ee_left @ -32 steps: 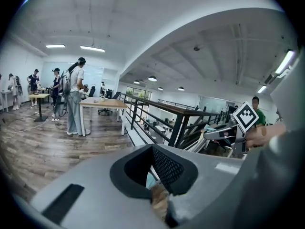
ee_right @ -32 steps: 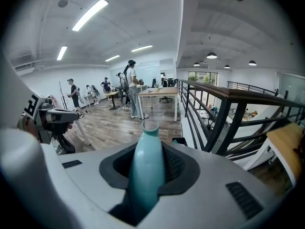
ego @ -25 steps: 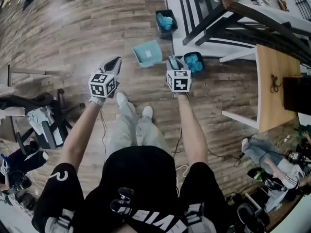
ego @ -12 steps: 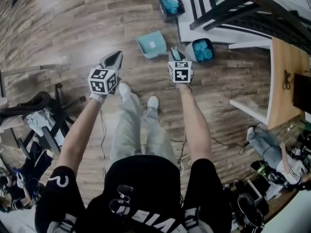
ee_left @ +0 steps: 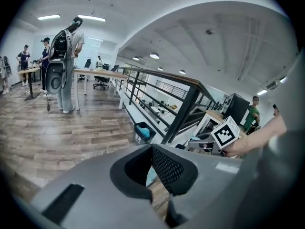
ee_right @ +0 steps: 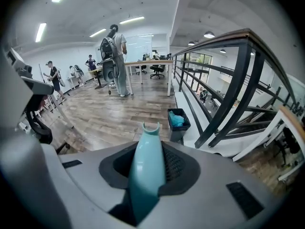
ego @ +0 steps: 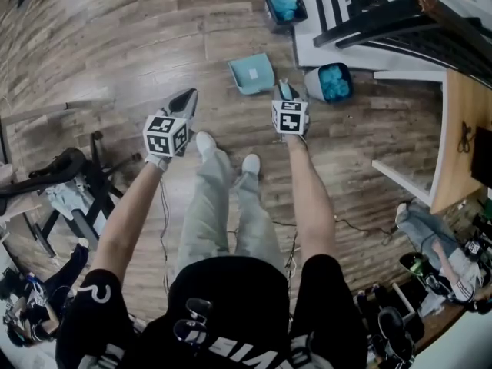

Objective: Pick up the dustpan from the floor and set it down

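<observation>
The right gripper (ee_right: 148,171) is clamping its jaws, partway closed, on the teal handle (ee_right: 147,151) of the dustpan (ego: 250,74). The handle is running up between the pads and its notched end is sticking out past them. In the head view I'm seeing the pan itself, a shallow teal tray just left of that gripper's tip, over the wood floor (ego: 138,44). I'm not able to tell whether it is touching the boards. The left gripper (ee_left: 151,174) is hanging well to the left of the dustpan with its jaws a little apart and nothing between them, and floor is showing through the gap. Just right of the dustpan a dark bin (ego: 334,83) full of blue material is sitting on the boards. Beyond the dustpan a second bin (ego: 283,4) with the same blue filling is standing beside a black railing (ego: 384,14). On the near side of the dustpan the person's white shoes (ego: 205,143) are standing on the floor between the two forearms. Far beyond the dustpan, in the right gripper view, a person with a backpack (ee_right: 114,56) is standing beside a desk.
</observation>
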Demonstrator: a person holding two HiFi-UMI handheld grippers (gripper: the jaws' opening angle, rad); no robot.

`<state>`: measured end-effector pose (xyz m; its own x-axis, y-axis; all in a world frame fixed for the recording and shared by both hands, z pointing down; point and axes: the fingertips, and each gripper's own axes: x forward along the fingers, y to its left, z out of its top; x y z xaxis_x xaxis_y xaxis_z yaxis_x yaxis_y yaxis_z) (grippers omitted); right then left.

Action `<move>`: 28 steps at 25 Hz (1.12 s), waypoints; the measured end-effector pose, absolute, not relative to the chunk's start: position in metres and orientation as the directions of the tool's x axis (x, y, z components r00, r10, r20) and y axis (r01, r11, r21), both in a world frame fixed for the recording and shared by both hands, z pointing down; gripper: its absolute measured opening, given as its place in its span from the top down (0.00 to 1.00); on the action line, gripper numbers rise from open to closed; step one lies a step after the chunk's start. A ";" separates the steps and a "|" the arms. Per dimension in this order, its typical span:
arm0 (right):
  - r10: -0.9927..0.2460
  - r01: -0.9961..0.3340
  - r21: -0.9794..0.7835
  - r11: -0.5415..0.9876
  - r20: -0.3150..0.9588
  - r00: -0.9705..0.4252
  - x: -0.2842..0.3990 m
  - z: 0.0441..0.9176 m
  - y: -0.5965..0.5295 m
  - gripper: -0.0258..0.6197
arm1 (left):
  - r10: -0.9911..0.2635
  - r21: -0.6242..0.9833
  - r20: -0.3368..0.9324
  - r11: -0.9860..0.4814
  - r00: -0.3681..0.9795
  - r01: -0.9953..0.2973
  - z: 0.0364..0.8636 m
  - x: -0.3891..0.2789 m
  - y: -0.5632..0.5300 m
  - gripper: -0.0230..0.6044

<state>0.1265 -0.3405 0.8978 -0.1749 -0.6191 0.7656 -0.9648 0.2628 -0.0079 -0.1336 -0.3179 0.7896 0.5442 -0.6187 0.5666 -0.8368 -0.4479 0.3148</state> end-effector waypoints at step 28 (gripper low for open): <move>-0.763 -0.955 -0.095 0.282 0.581 -0.284 0.155 0.691 -0.300 0.93 | -0.733 0.301 0.461 -0.401 0.500 -0.865 0.651 -0.111 -0.290 0.97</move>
<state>0.1548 -0.2995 0.6907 -0.2838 -0.7628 0.5811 -0.9545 0.2825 -0.0954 -0.1107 -0.2896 0.6511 0.5001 -0.7331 0.4610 -0.8653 -0.4012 0.3006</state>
